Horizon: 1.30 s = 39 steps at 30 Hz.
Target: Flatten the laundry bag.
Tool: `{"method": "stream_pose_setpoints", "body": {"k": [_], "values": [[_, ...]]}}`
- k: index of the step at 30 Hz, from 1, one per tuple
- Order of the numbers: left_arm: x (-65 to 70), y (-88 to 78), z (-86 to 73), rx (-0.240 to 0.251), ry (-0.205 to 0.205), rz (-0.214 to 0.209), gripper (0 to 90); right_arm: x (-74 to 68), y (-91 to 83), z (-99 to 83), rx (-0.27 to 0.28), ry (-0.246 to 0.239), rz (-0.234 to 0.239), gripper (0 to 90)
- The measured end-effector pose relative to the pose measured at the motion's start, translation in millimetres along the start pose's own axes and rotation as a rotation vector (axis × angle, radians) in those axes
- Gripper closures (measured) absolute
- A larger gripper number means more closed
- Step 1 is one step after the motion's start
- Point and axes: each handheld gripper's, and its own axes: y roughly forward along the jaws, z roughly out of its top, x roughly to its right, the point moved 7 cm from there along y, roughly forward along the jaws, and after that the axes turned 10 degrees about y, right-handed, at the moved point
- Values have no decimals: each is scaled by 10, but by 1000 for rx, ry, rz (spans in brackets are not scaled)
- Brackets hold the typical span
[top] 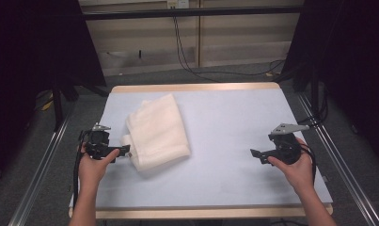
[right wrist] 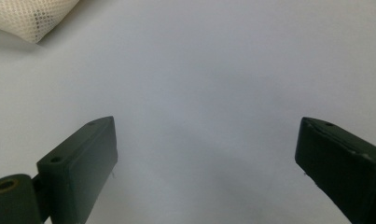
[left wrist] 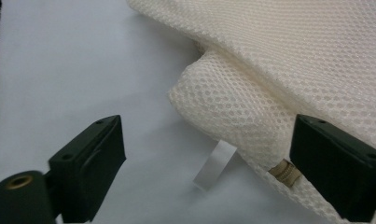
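Left tongs (top: 123,151) gape at the folded mesh bag's (top: 156,131) near-left corner; right tongs (top: 256,155) gape over bare desk (top: 234,122).

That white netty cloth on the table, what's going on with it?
A person holds a black two-jaw gripper in each hand over a pale blue table. The left gripper is open right at the near corner of the folded cream mesh cloth, by its small white tag, not gripping it yet. The right gripper is open too, well away from the cloth.
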Motion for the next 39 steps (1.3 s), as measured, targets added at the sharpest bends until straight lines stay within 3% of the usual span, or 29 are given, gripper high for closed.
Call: {"method": "stream_pose_setpoints", "body": {"k": [1,2,3,4,7,12,16,18,23,27,28,33,34,37,39], "values": [[7,25,3,13,-16,-3,123,3,-1,-2,-1,-4,-2,52],[27,55,-8,14,-35,-42,169,1,0,-9,-3,-4,0,56],[27,55,-8,14,-35,-42,203,1,0,-9,-3,-4,0,56],[52,106,-28,10,-61,-85,223,2,5,-15,-8,-5,-1,58],[69,134,-32,17,-68,-116,244,0,11,-17,-8,-3,-1,61],[99,155,-5,32,-71,-128,336,-1,8,-12,-9,-13,1,66],[140,160,24,54,-91,-155,505,8,7,-15,-13,-14,-3,69],[148,157,33,58,-91,-157,528,12,4,-12,-10,-15,-6,69],[187,136,61,60,-81,-175,746,29,-13,-11,-6,-7,-5,70],[222,108,118,82,-100,-187,900,32,-14,-11,-8,-3,-3,70],[247,92,132,84,-108,-216,900,32,-14,-10,-5,-6,-2,70],[285,76,163,64,-96,-225,900,34,-21,-19,-6,-11,-1,69],[307,73,191,76,-120,-235,900,41,-28,-25,-7,-1,-8,70],[312,65,199,64,-106,-237,900,44,-35,-27,-8,-7,-5,70],[284,58,194,50,-99,-207,900,39,-42,-28,-8,-3,-8,70]]}}
